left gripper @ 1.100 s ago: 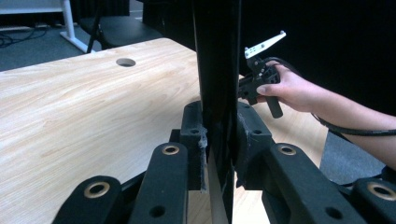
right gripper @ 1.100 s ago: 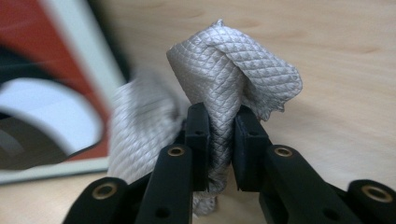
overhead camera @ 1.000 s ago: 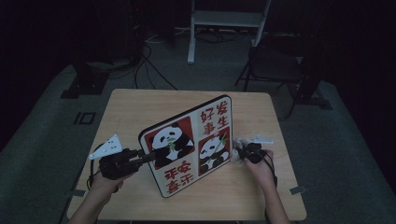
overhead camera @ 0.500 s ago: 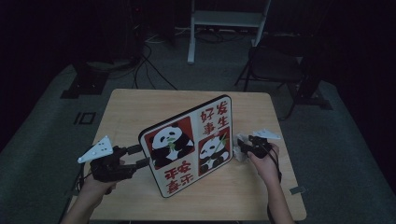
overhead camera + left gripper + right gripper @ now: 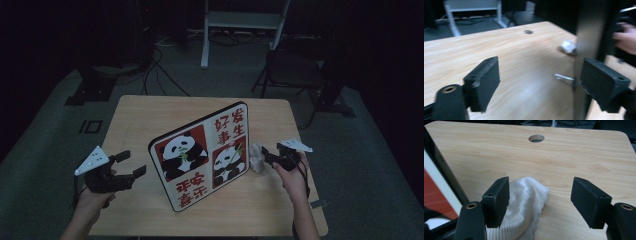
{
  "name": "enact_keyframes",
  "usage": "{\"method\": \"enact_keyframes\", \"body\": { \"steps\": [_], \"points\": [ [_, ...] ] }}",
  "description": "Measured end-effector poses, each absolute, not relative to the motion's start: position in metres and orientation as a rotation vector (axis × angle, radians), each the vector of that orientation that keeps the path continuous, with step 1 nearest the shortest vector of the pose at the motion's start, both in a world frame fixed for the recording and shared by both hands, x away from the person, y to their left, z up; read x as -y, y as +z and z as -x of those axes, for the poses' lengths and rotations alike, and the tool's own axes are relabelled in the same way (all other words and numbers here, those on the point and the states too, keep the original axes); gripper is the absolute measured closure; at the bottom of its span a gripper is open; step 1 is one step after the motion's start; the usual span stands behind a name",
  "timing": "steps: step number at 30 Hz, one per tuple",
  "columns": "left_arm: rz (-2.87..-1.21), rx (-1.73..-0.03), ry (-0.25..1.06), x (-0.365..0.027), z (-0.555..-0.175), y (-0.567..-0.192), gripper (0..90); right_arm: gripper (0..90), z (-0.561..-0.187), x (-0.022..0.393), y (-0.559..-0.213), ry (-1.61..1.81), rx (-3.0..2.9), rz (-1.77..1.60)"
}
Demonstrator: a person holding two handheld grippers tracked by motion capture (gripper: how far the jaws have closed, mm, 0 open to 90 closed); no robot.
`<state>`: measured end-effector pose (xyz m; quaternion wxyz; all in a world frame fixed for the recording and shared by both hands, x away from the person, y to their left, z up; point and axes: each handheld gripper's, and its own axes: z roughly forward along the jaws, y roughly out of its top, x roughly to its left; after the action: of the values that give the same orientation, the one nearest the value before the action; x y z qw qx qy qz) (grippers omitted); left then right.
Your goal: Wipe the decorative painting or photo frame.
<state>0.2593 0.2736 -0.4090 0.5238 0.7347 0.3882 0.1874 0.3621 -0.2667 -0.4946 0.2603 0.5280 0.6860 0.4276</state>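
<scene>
Both grippers have just been opening: the right gripper [image 5: 540, 202] stands wide over the crumpled white cloth [image 5: 524, 205] at lower centre, unpinched; the left gripper [image 5: 131, 164], empty, sits beside the upright panda sign [image 5: 200, 155]. A release step is judged complete; withdrawal is called for next.

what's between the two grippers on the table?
The upright panda sign stands between the left gripper and the right gripper, seen in the high view. A crumpled white cloth lies between the sign and the right gripper.
</scene>
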Motion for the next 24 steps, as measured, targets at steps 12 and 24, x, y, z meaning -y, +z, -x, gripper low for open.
{"method": "enact_keyframes", "body": {
  "steps": [12,24],
  "points": [
    [-1.842,-1.141,0.513,-0.29,-0.273,-0.46,9.5,26.7,-0.336,0.273,-0.507,1.134,-1.896,-1.448],
    [-1.856,-1.336,0.57,-0.31,-0.279,-0.498,7.1,16.9,-0.31,0.277,-0.523,1.025,-1.935,-1.46]
  ]
}}
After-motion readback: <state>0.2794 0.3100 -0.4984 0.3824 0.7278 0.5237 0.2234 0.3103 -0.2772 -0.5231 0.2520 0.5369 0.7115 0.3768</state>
